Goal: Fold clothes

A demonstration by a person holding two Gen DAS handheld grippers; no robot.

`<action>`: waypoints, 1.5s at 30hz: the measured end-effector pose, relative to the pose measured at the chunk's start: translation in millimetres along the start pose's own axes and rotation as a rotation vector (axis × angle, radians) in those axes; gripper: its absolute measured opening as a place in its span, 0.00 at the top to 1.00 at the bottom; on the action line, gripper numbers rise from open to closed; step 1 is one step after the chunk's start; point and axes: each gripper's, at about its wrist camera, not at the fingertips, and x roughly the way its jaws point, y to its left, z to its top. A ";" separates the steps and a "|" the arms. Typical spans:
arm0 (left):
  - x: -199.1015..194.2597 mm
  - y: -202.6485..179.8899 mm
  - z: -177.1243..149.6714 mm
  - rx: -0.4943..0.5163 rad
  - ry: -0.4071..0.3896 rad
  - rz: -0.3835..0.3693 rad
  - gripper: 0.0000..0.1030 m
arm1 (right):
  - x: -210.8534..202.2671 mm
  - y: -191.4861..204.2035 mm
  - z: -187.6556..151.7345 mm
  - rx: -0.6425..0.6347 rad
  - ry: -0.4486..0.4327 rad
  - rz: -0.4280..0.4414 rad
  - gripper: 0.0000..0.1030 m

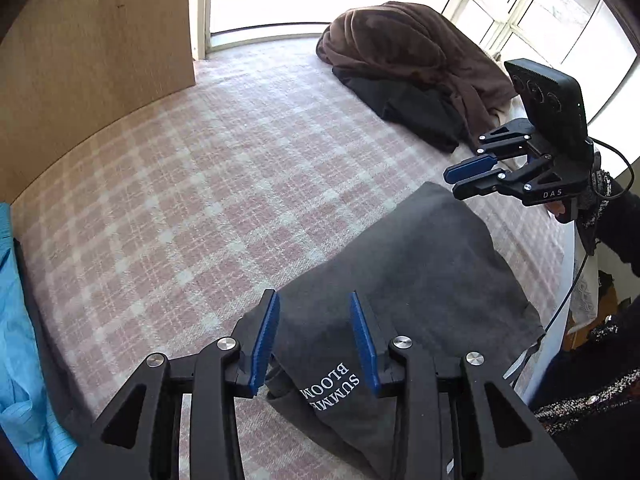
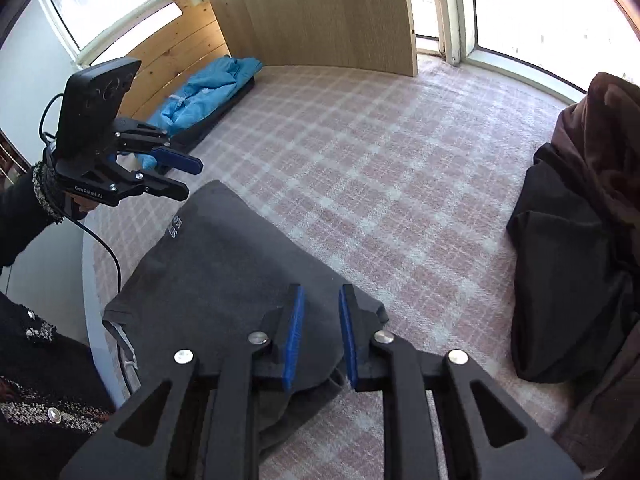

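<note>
A folded dark grey T-shirt (image 1: 404,280) lies flat on the pink-and-white checked bedcover (image 1: 192,184), occupying the lower centre of both wrist views. White lettering reading "SUMMER BLOOM", partly cut off, shows on it near the bottom of the left wrist view.

The left gripper (image 1: 314,340) hangs above the lettered end of the shirt, its blue pads partly apart with nothing pinched between them. In the right wrist view it appears at centre left (image 2: 192,178), clear of the cloth and carried by a hand in a dark sleeve.

The right gripper (image 2: 321,332) sits over the opposite end of the shirt, jaws narrow but with a visible gap. No cloth appears gripped, though whether the pad tips brush the fabric cannot be confirmed from this angle. In the left wrist view it stands at centre right (image 1: 460,182), raised off the shirt.

A brown blanket (image 1: 408,52) heaped over black clothing (image 1: 416,112) lies at upper right of the left wrist view. A blue garment (image 2: 208,88) rests against the wooden panel (image 2: 312,12) at upper left of the right wrist view.
</note>
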 end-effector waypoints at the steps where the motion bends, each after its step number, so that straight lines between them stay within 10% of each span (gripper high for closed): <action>1: -8.9 4.9 0.1 -0.013 -0.024 -0.033 0.67 | -2.0 5.8 1.2 0.025 -0.010 0.035 0.83; 9: 44.5 3.2 -29.9 -0.050 0.067 -0.046 0.69 | 51.1 17.3 -26.0 0.199 0.145 0.013 0.82; 11: 24.7 4.2 -32.8 -0.117 0.048 -0.024 0.70 | 25.5 19.2 -29.7 0.274 0.100 -0.009 0.80; 15: -31.0 2.8 -57.6 -0.250 -0.038 0.000 0.62 | -30.1 25.1 -58.7 0.426 -0.014 -0.069 0.43; 25: -1.1 -5.5 -121.8 -0.671 0.049 -0.003 0.52 | -6.5 30.5 -113.4 0.579 0.104 -0.240 0.42; 31: 21.3 -23.7 -117.6 -0.619 0.088 0.043 0.52 | 10.5 42.8 -115.4 0.515 0.160 -0.263 0.42; 38: 0.6 -67.5 -118.9 -0.417 0.011 0.010 0.51 | -37.4 90.8 -125.2 0.374 -0.018 -0.168 0.42; 45: 17.7 -87.1 -146.7 -0.309 0.098 -0.019 0.49 | -3.7 124.1 -157.6 0.269 0.171 -0.148 0.43</action>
